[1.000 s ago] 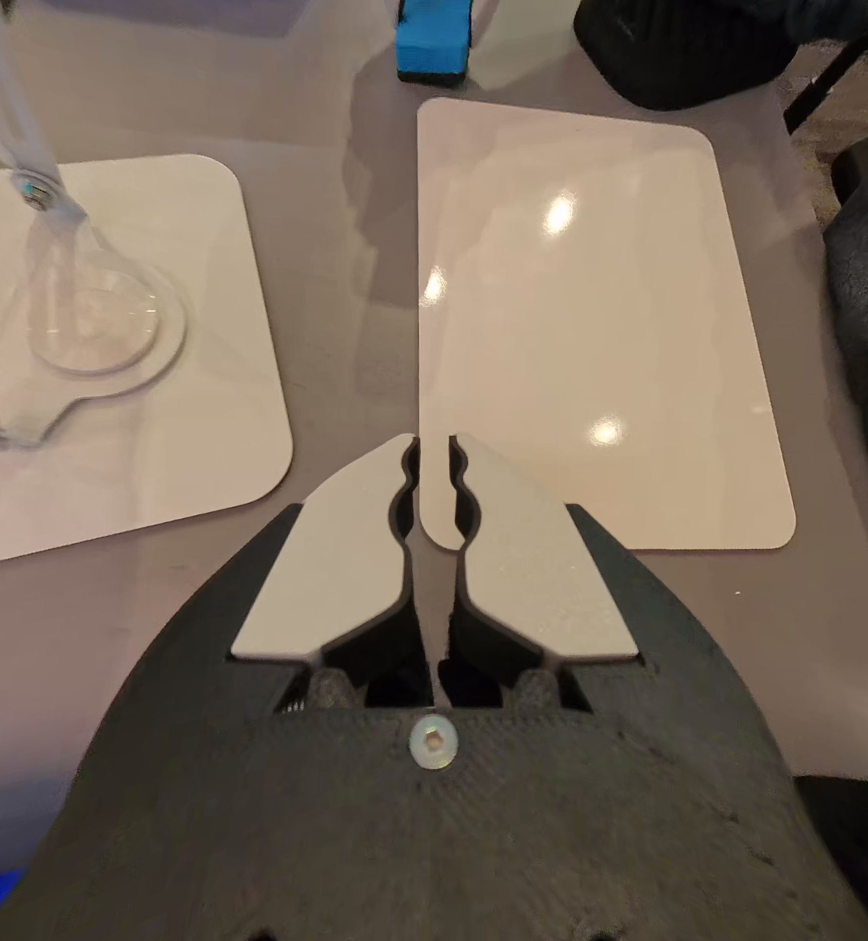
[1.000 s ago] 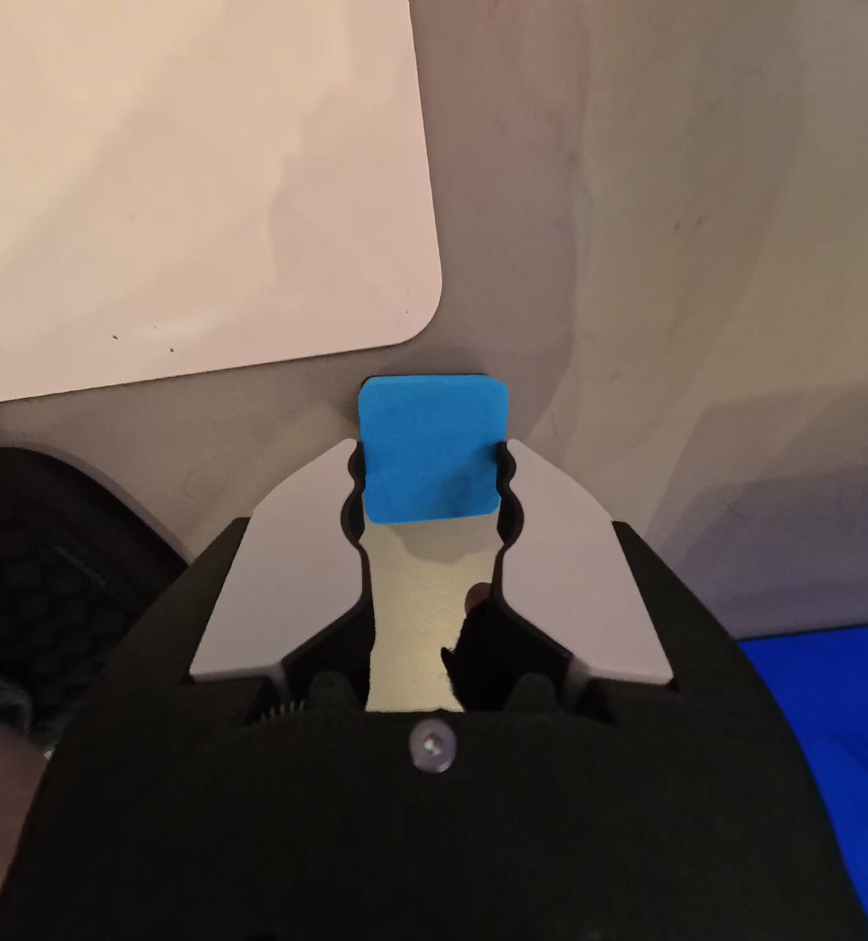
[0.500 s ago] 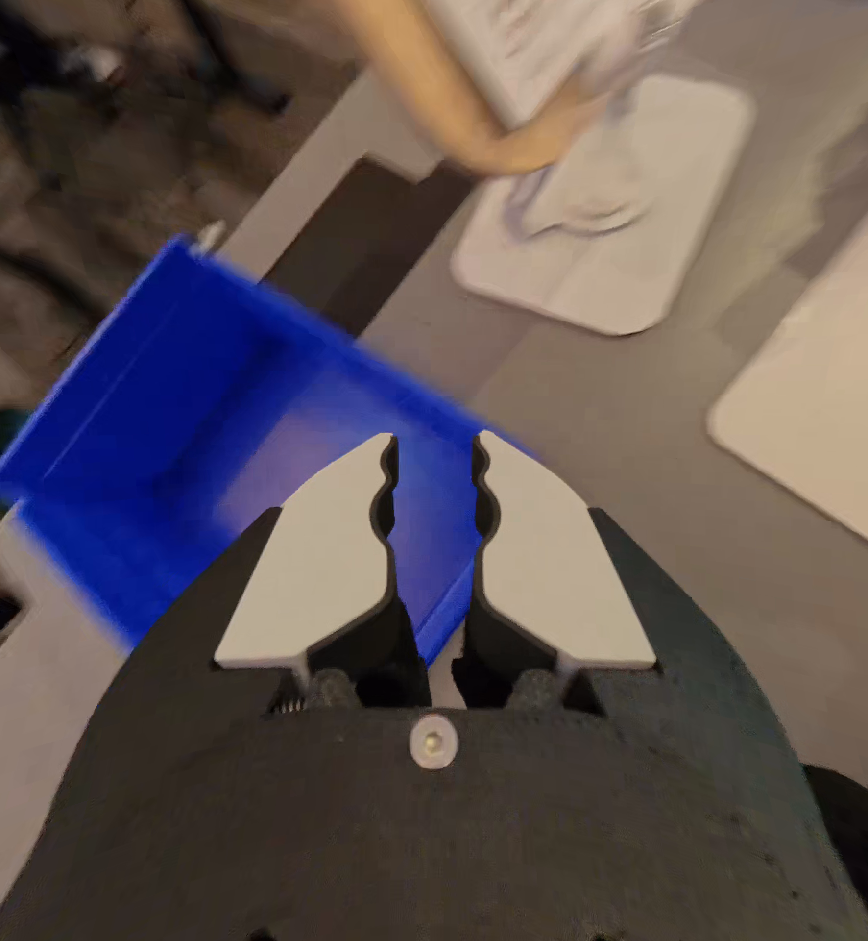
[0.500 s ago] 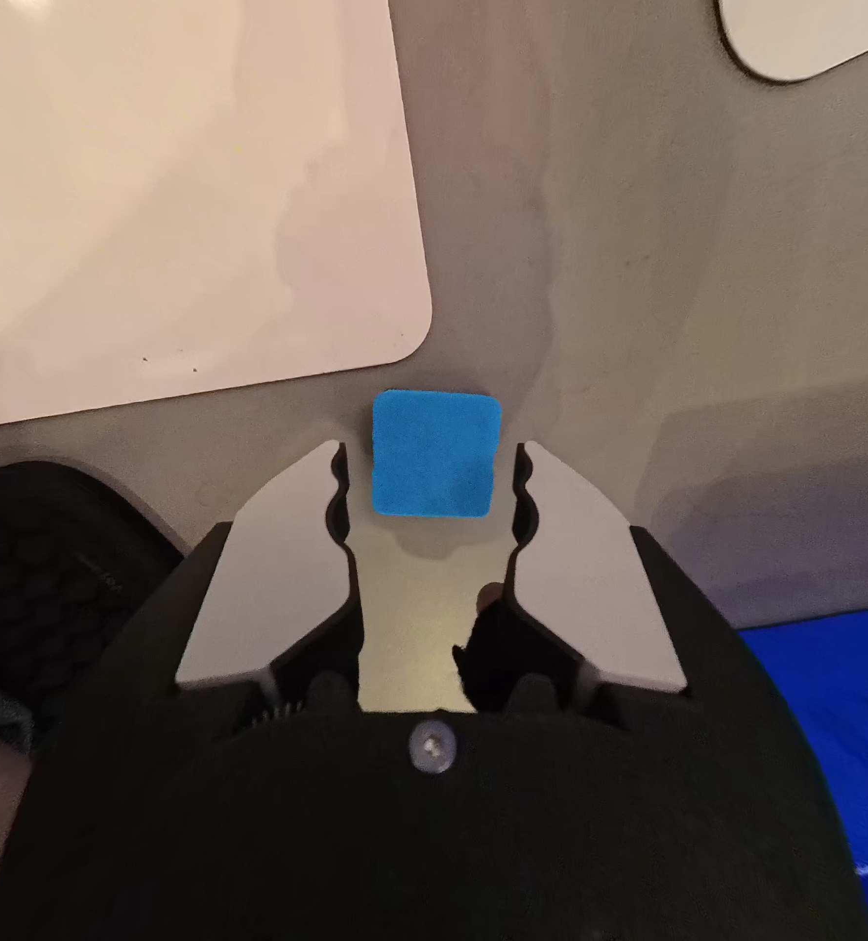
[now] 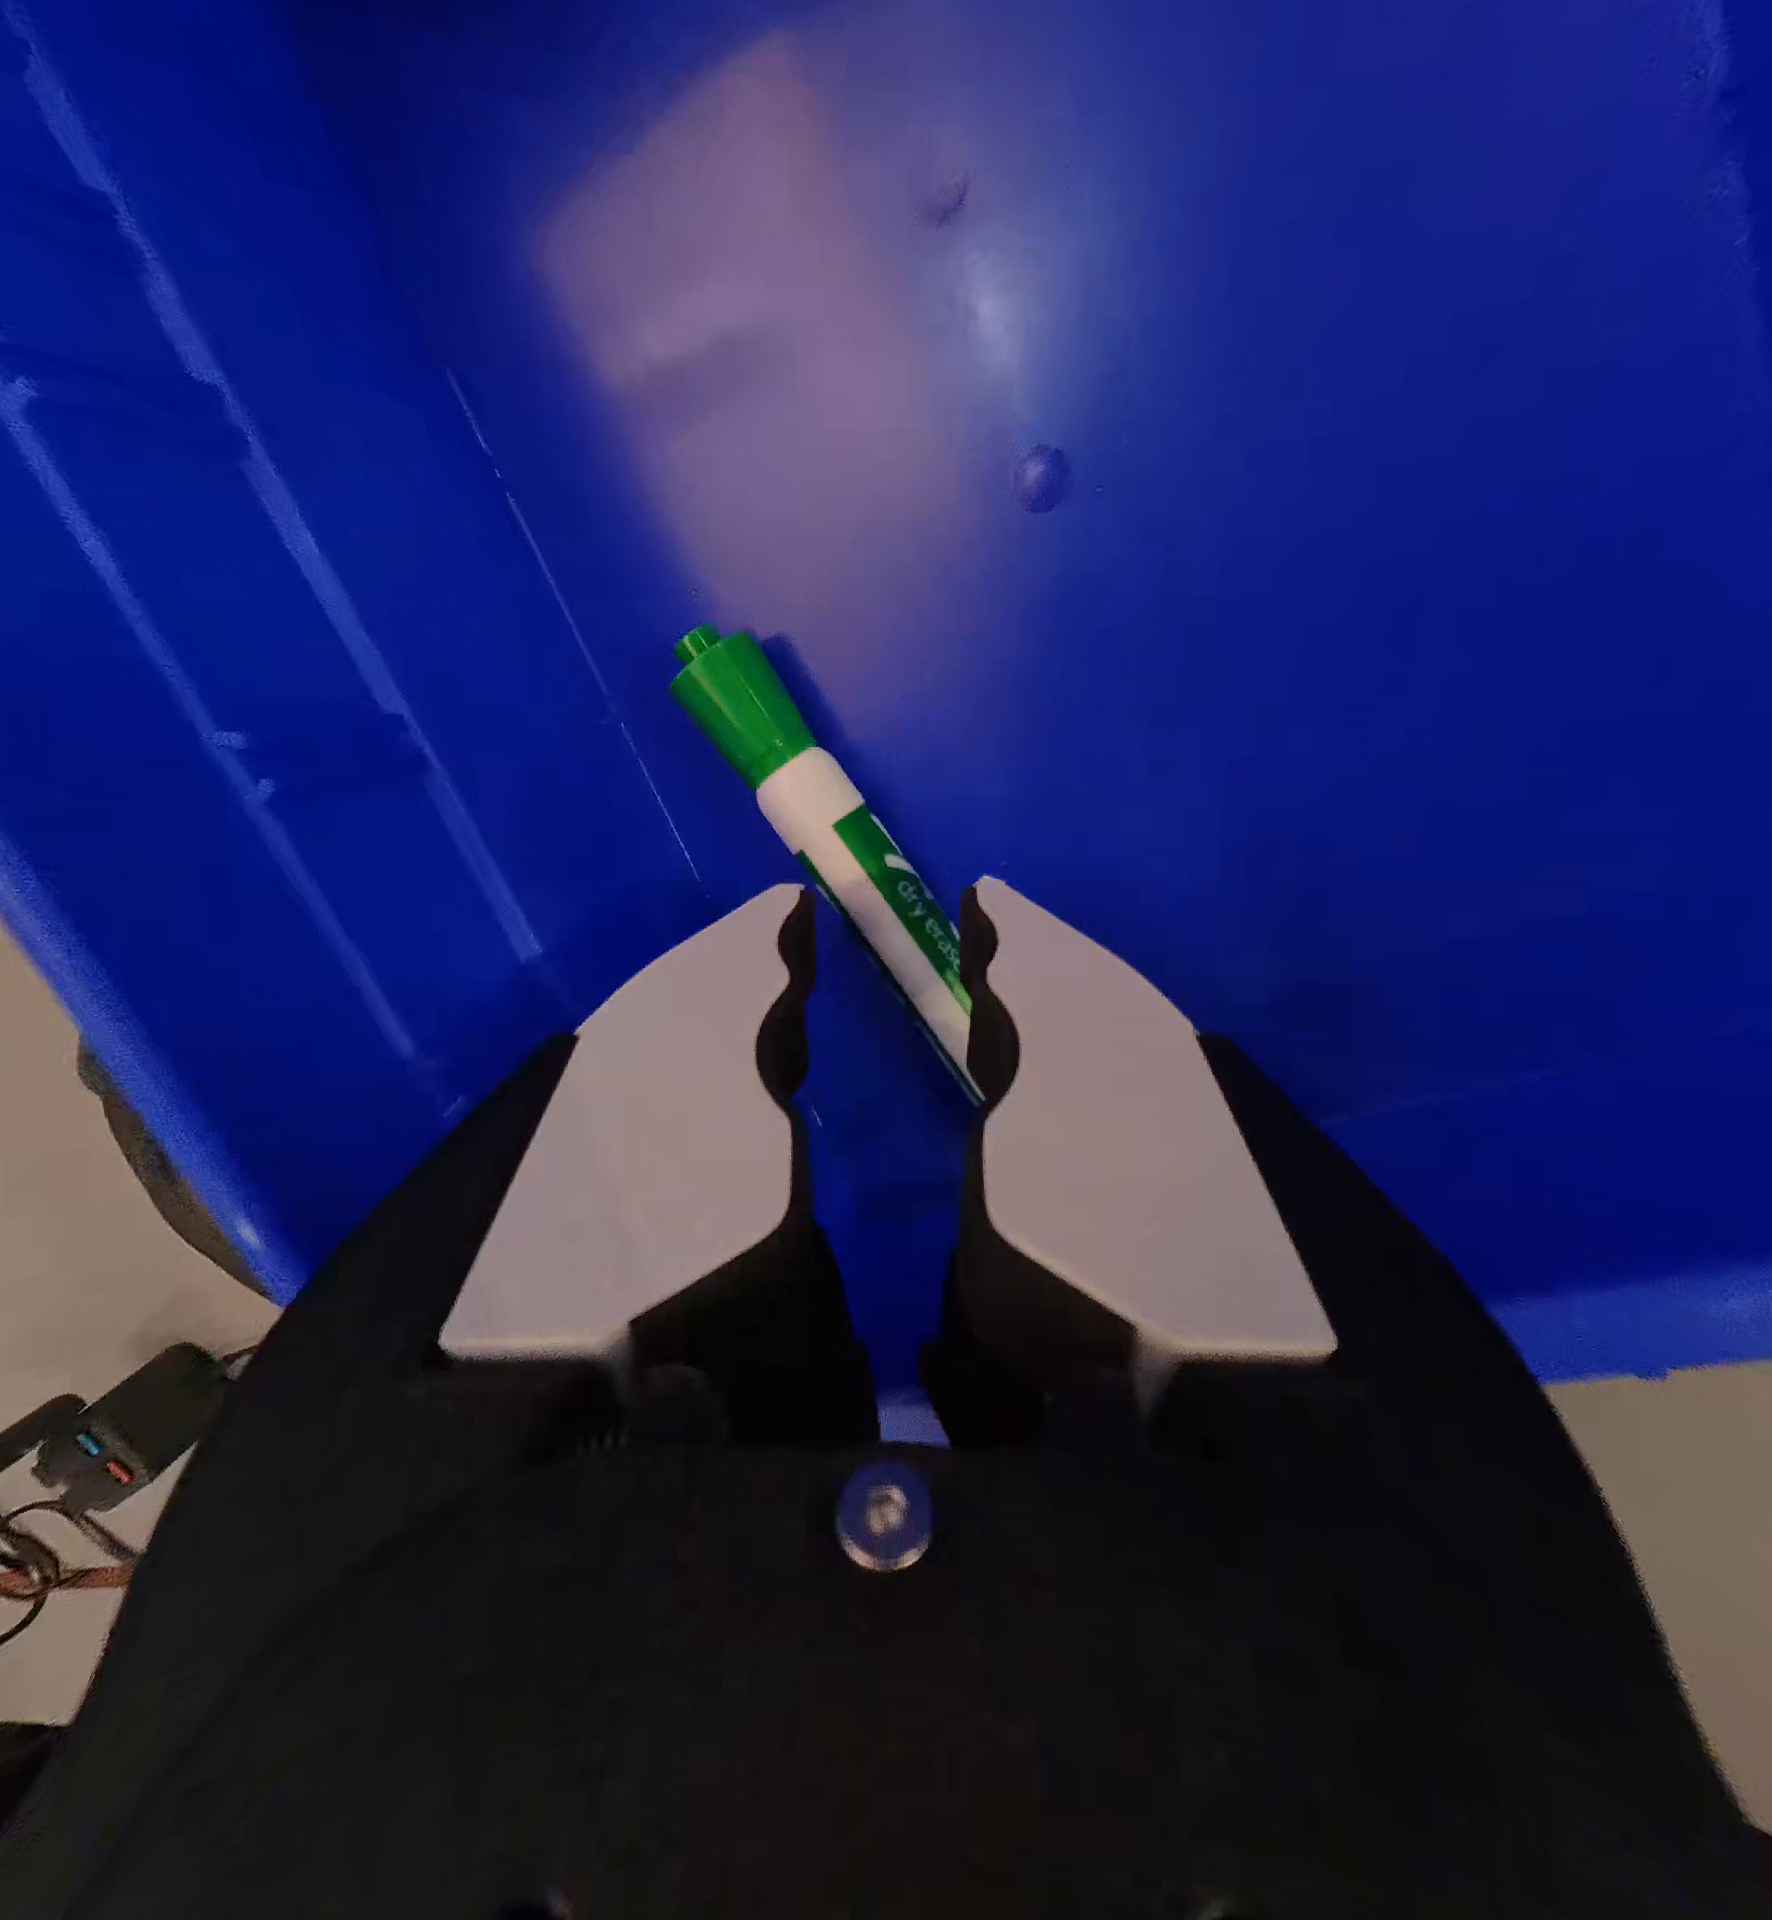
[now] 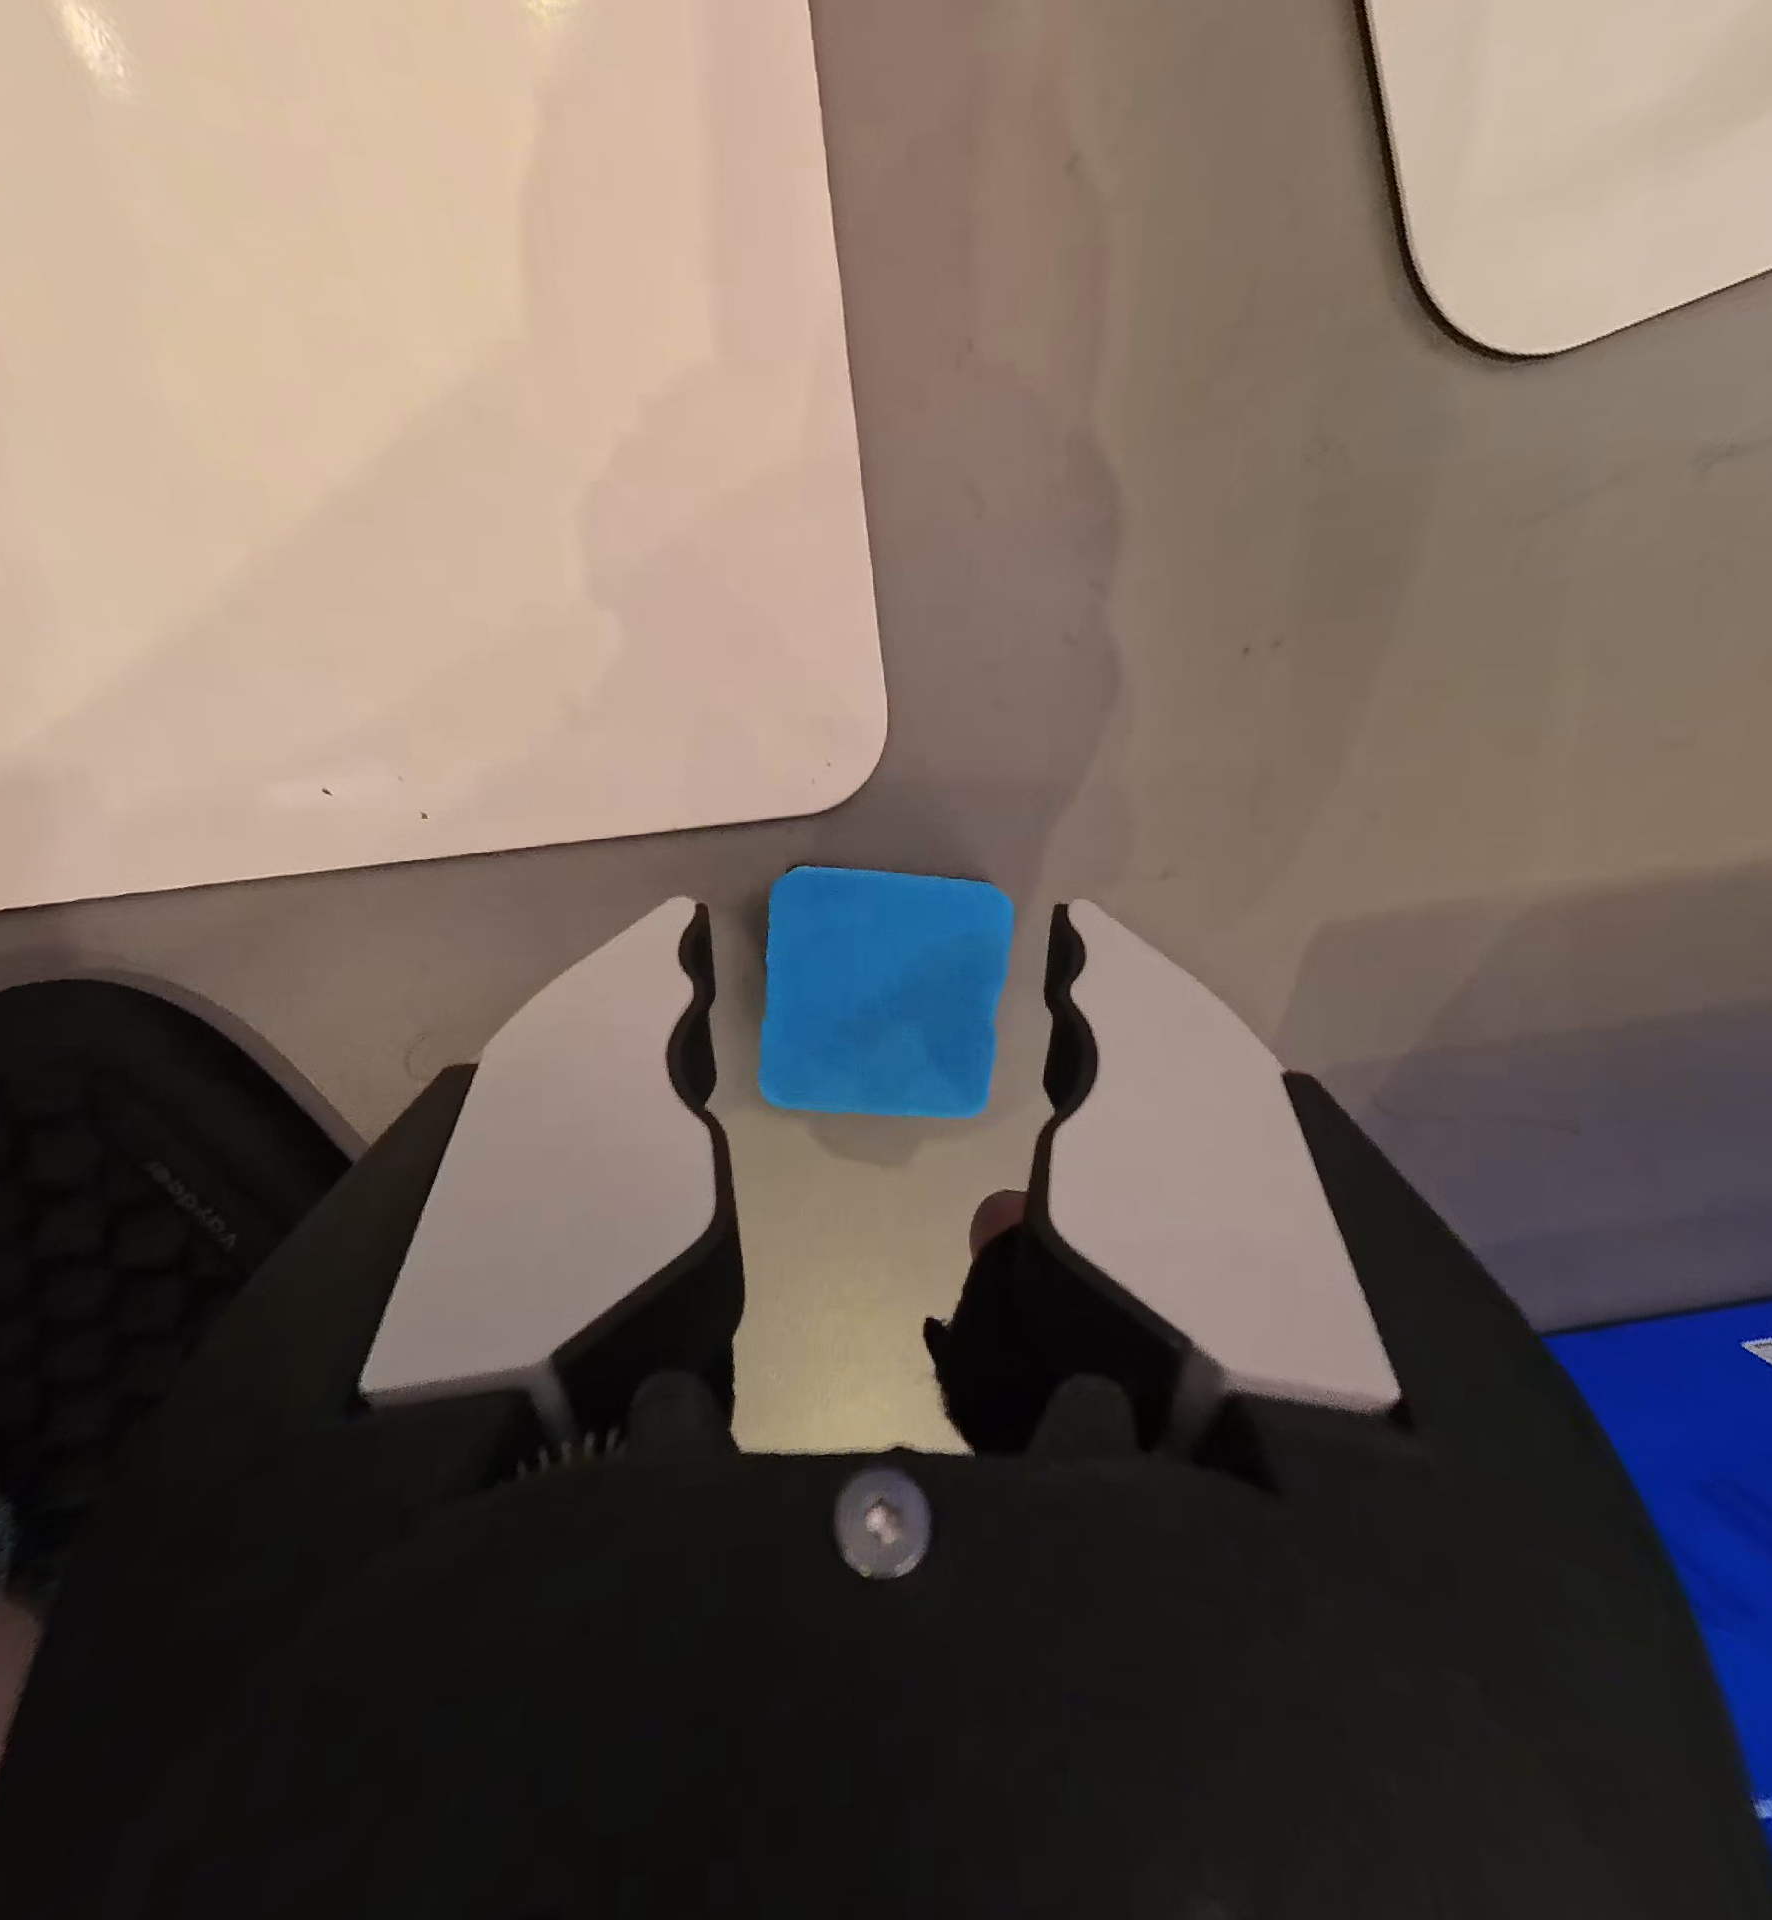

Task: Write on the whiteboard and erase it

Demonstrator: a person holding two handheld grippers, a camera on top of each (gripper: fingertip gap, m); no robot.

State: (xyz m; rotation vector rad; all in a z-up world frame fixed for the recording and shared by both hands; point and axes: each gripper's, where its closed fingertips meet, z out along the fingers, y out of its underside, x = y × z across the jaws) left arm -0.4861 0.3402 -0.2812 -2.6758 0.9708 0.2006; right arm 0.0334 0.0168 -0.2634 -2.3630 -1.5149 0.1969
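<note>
Inside the blue bin [image 5: 1277, 520], my left claw [image 5: 887, 914] hangs over the green dry-erase marker [image 5: 830, 831]. Jaws part-open, nothing gripped. Marker lies on the bin floor along the foot of the side wall, green cap [image 5: 736, 712] pointing ahead and to the claw's left, barrel running back and to the right until it passes under the right fingertip [image 5: 1027, 956]. Long axis sits skewed to the jaw line, not square across it. Clear blue shows between the left fingertip [image 5: 747, 956] and the barrel; contact on the right side I cannot tell.

Judgement: the pick turns on that skew. I would roll the wrist so the jaws close across the barrel, and shift slightly right to centre it.

Right claw [image 6: 882, 925] is open wide, holding nothing; the blue eraser [image 6: 882, 997] rests on the grey table [image 6: 1381, 727] between its fingertips with a gap each side. Whiteboard [image 6: 342, 416] lies ahead-left of it, unmarked where visible. Left claw is the one on the marker.
</note>
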